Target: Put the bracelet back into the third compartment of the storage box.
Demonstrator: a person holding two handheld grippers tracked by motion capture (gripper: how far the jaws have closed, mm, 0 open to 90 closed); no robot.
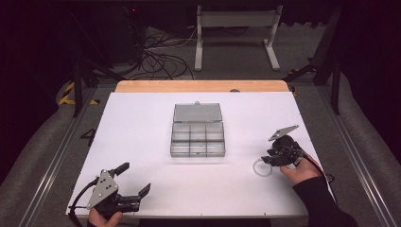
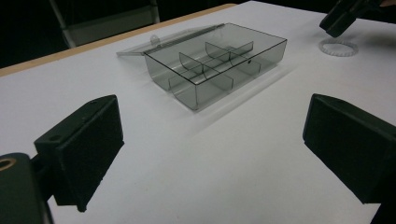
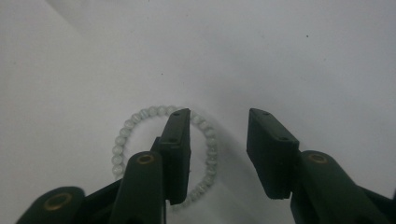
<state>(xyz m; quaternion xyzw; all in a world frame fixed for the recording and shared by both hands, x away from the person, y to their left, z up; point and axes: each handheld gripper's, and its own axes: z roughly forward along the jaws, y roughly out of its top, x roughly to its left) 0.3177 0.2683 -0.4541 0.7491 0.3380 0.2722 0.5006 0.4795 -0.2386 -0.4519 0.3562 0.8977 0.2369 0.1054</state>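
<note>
Bead bracelet (image 3: 135,122) not yet lifted off table (image 1: 142,142), right gripper (image 3: 218,122) open astride its rim; left gripper (image 2: 212,144) open, idle; compartment box (image 1: 197,137) unfilled

Legible markings: one numeral.
A dark "4" (image 1: 89,136) is marked on the grey floor strip just left of the white table (image 1: 142,142). No other text, label or brand is readable.

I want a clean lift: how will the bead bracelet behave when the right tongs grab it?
The bead bracelet is probably floppy, sagging from one side once pinched. Its round glossy beads may slip between the right tongs; it looks light.
</note>
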